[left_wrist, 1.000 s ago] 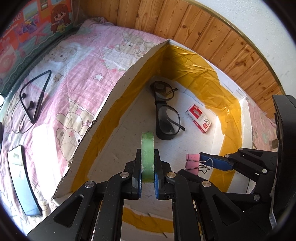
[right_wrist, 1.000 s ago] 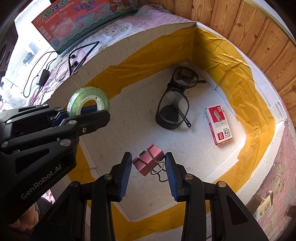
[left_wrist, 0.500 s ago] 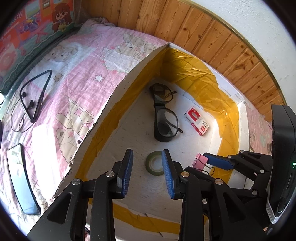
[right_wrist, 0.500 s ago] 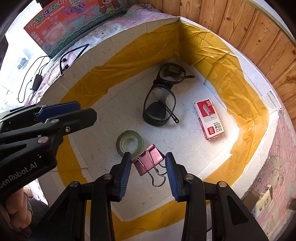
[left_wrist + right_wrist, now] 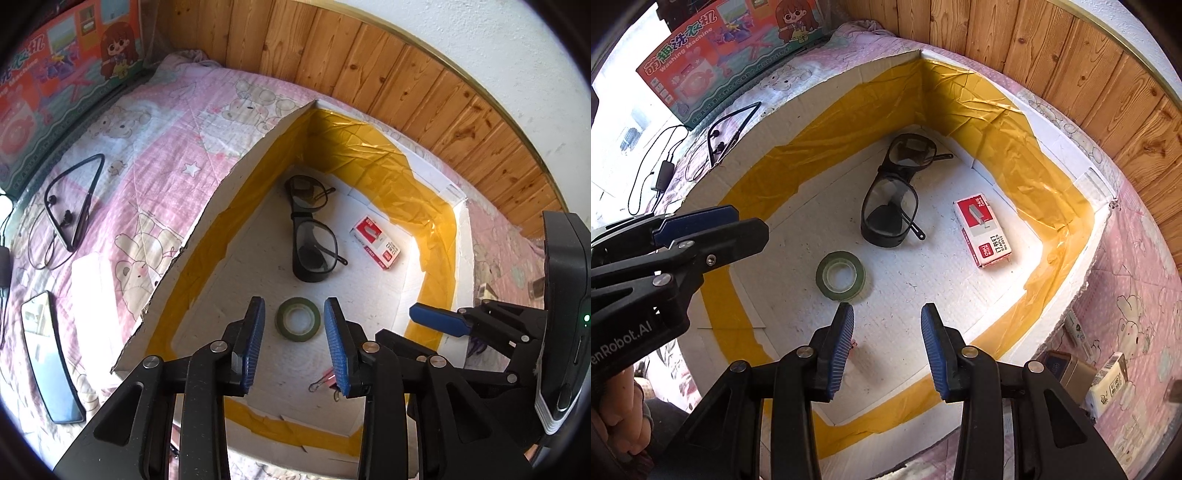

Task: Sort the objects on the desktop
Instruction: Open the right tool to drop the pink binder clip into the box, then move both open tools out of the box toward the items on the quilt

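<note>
Dropped from the left tongs [image 5: 294, 325], the green tape roll [image 5: 298, 324] now lies flat on the floor of the foam box [image 5: 827, 92], and those tongs have just been opening. Right tongs [image 5: 887, 334] stand apart too, their pink binder clip [image 5: 327, 380] lying below. Safety glasses [image 5: 892, 195] and a staple box [image 5: 986, 230] lie farther in.
</note>
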A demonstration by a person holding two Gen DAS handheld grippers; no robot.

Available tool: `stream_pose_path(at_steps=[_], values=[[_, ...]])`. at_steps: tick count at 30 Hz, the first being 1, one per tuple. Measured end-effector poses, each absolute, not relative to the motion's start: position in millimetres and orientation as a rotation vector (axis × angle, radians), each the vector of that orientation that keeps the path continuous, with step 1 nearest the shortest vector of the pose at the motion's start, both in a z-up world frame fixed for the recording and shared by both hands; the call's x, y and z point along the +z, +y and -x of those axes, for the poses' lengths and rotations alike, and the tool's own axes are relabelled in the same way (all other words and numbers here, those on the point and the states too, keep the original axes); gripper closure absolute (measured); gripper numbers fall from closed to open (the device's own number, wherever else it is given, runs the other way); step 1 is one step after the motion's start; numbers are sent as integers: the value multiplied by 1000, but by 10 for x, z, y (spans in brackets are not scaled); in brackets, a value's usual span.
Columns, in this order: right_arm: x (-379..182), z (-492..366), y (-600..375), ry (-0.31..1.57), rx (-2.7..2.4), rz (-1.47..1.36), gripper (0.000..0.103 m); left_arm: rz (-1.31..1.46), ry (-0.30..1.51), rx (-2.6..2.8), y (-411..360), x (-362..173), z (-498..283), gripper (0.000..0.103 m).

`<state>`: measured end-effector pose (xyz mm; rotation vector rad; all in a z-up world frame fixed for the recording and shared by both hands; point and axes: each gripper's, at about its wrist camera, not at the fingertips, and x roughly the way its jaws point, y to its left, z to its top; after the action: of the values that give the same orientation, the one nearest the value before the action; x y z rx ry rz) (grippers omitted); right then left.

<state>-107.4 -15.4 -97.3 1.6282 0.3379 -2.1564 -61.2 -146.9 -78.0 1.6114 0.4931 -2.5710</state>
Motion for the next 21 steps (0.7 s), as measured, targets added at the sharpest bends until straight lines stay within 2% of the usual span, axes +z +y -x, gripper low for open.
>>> stream_pose_path(at_steps=[15, 21], values=[[-498, 553, 14, 401, -2218, -1457, 57, -1528, 440, -2639, -1239, -469, 365, 68], [-305, 345, 146, 360, -2257, -1359, 54, -1514, 396, -2671, -1072, -374, 275, 68]])
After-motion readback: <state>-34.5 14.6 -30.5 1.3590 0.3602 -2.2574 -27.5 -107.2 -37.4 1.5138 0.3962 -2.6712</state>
